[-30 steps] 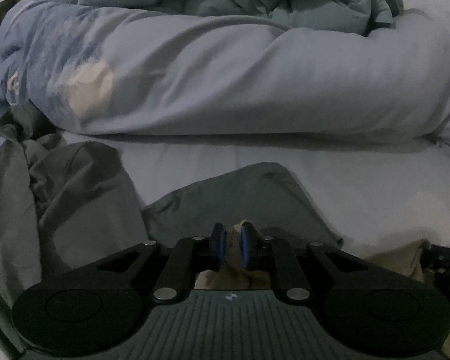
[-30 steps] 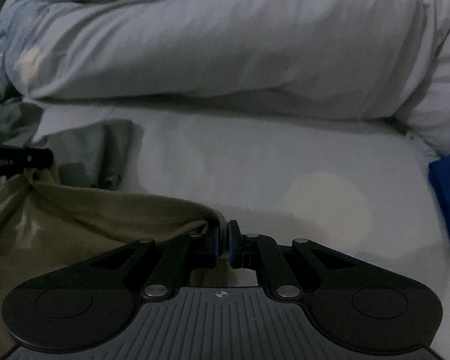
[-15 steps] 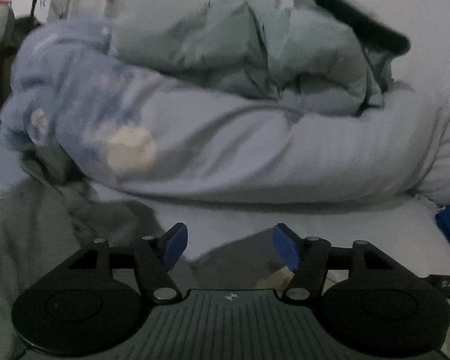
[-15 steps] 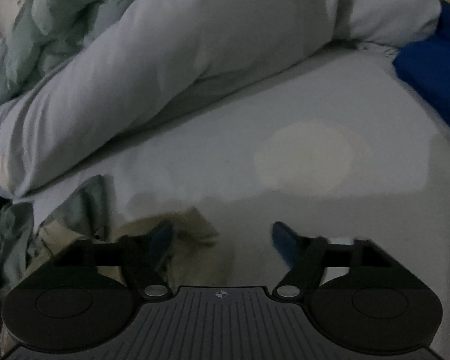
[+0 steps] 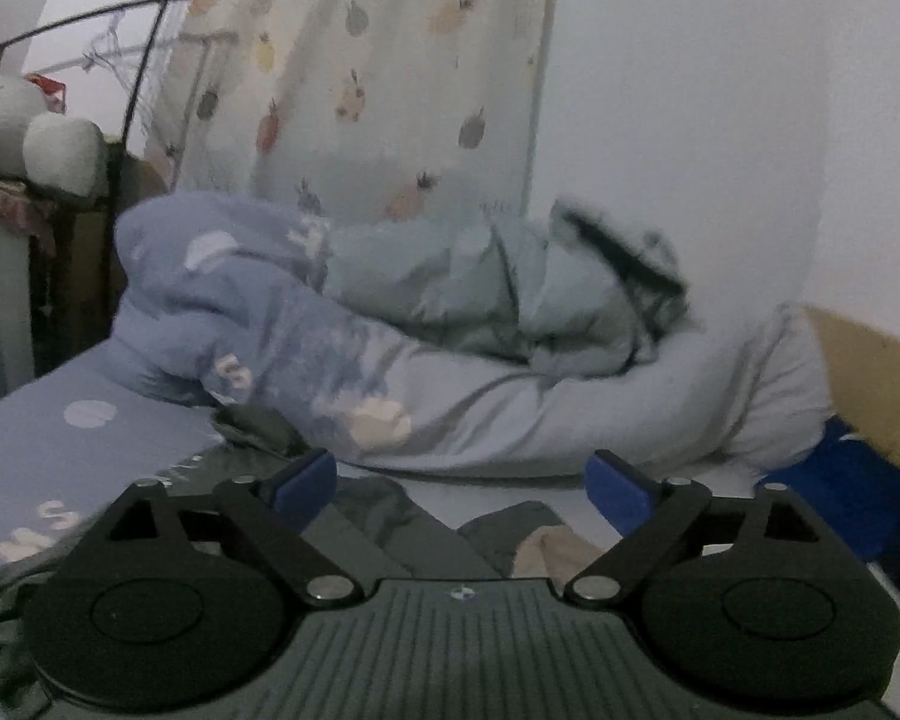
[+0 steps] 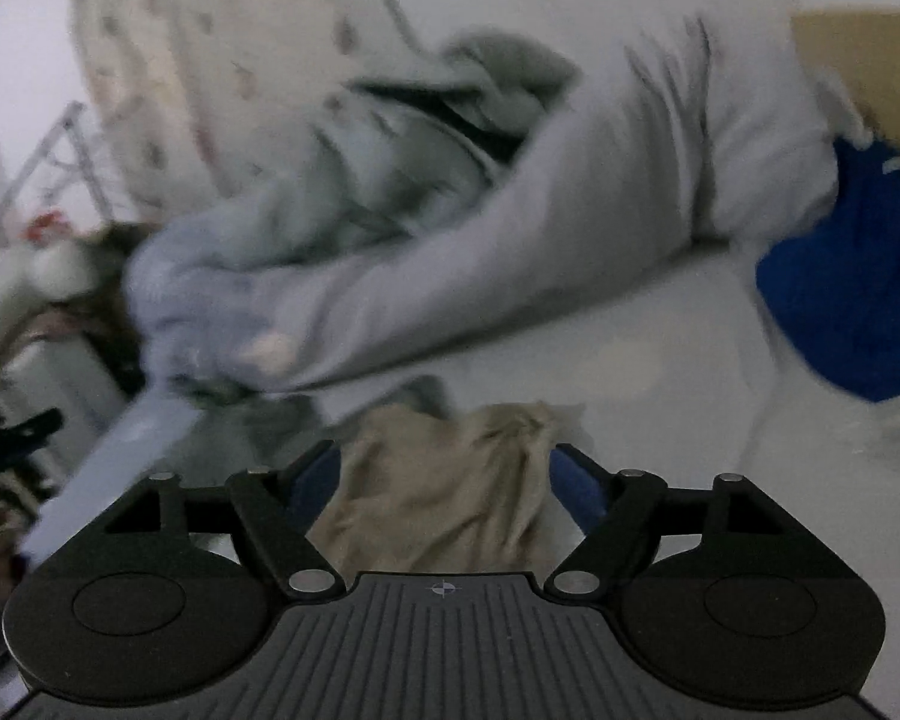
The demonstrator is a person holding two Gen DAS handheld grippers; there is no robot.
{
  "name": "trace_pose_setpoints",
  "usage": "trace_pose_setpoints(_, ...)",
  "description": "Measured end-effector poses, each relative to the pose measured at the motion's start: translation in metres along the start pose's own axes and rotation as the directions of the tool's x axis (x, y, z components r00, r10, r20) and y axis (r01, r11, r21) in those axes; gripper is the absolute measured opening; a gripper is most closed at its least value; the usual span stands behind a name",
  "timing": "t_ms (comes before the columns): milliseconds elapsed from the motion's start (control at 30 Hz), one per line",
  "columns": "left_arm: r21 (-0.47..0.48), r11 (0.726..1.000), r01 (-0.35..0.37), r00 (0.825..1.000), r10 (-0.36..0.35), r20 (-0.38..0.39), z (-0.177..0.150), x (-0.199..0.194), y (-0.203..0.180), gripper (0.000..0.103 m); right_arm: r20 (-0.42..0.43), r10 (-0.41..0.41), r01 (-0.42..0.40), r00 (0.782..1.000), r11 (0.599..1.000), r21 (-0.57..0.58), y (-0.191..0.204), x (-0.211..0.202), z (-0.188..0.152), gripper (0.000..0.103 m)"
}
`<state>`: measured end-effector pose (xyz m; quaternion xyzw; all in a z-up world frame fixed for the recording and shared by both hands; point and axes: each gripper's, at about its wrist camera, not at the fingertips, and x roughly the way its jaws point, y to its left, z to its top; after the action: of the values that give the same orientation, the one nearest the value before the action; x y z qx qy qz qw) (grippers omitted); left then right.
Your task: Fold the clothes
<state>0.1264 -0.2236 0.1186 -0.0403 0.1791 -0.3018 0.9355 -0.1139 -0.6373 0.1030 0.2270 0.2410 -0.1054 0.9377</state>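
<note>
Duvet [image 5: 510, 408]; fruit-print curtain [image 5: 366, 78]; drying rack [image 5: 132, 60]

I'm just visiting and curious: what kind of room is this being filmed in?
Most likely a bedroom: a bed with a rumpled duvet, a fruit-print curtain behind it, and a beige garment lying on the sheet.

Dim, bluish, grainy fisheye views with dark curved corners, heavy motion blur in the right wrist view.

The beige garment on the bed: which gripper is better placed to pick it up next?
Probably right. The right gripper, jaws opening and empty, has the beige garment directly ahead; for the left gripper, also opening, only its edge shows.
</note>
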Motion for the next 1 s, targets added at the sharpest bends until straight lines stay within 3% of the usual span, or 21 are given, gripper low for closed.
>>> trace_pose_setpoints(267, -0.016, 0.999, 0.037, 0.999, -0.037, 0.04, 0.015, -0.147, 0.012, 0.095, 0.065, 0.084, -0.077, 0.994, 0.991, -0.109, 0.07, -0.174, -0.034, 0.084)
trace_pose_setpoints(500, -0.062, 0.997, 0.048, 0.998, -0.045, 0.037, 0.008, -0.226, 0.026, 0.103, 0.052, 0.17, -0.158, 0.984, 0.97, -0.182, 0.132, -0.251, -0.065, 0.086)
trace_pose_setpoints(633, -0.077, 0.996, 0.039, 0.999, -0.039, 0.003, -0.007, -0.251, 0.029, 0.103, 0.009, 0.199, -0.186, 0.98, 0.931, -0.315, 0.171, -0.246, -0.103, 0.087)
trace_pose_setpoints(800, -0.175, 0.984, 0.028, 0.996, -0.042, -0.077, -0.026, -0.268, 0.034, 0.103, -0.106, 0.149, -0.18, 0.983, 0.892, -0.415, 0.217, -0.205, -0.162, 0.086)
trace_pose_setpoints(867, -0.211, 0.977, 0.028, 0.995, -0.047, -0.087, -0.027, -0.279, 0.037, 0.103, -0.209, 0.168, -0.241, 0.963, 0.885, -0.397, 0.23, -0.196, -0.174, 0.084)
trace_pose_setpoints(1000, -0.225, 0.974, 0.017, 0.997, -0.033, -0.067, -0.021, -0.302, 0.041, 0.103, -0.305, 0.204, -0.322, 0.93, 0.852, -0.412, 0.265, -0.216, -0.187, 0.084)
